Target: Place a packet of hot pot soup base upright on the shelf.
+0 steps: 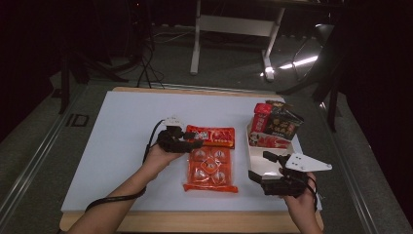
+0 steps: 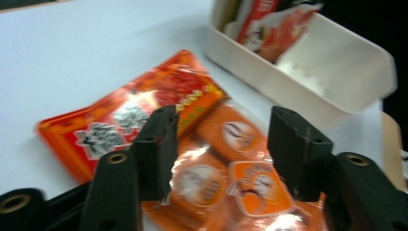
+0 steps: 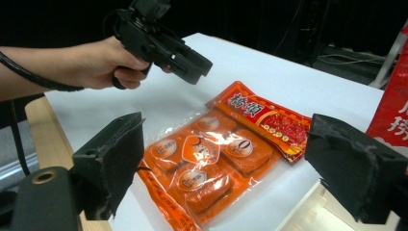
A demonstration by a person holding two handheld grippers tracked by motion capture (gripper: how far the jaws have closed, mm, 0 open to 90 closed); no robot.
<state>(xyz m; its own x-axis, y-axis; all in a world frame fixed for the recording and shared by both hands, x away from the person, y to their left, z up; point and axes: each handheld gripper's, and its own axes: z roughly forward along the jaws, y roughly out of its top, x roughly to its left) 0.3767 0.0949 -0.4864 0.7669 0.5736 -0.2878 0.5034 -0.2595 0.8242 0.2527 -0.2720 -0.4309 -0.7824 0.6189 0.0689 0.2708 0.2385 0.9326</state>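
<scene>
A clear pack of several orange snack portions [image 1: 210, 171] lies flat in the middle of the white board [image 1: 122, 146]. A red-orange flat packet [image 1: 210, 136] lies just beyond it, touching its far edge. My left gripper [image 1: 195, 144] hovers open over where the two meet. In the left gripper view its jaws [image 2: 221, 125] frame the orange pack [image 2: 240, 168], with the flat packet [image 2: 139, 115] to the left. My right gripper [image 1: 264, 166] is open, over the near end of the cream tray [image 1: 254, 158]. The right gripper view has the orange pack [image 3: 202, 168] between wide jaws [image 3: 226, 144].
The cream tray [image 2: 308, 82] at the right holds red packets [image 1: 273, 124] at its far end; its near part is bare. A red packet [image 3: 392, 106] stands at the right edge of the right gripper view. The wooden table edge [image 1: 195, 222] runs along the front. Dark floor and a stand lie beyond.
</scene>
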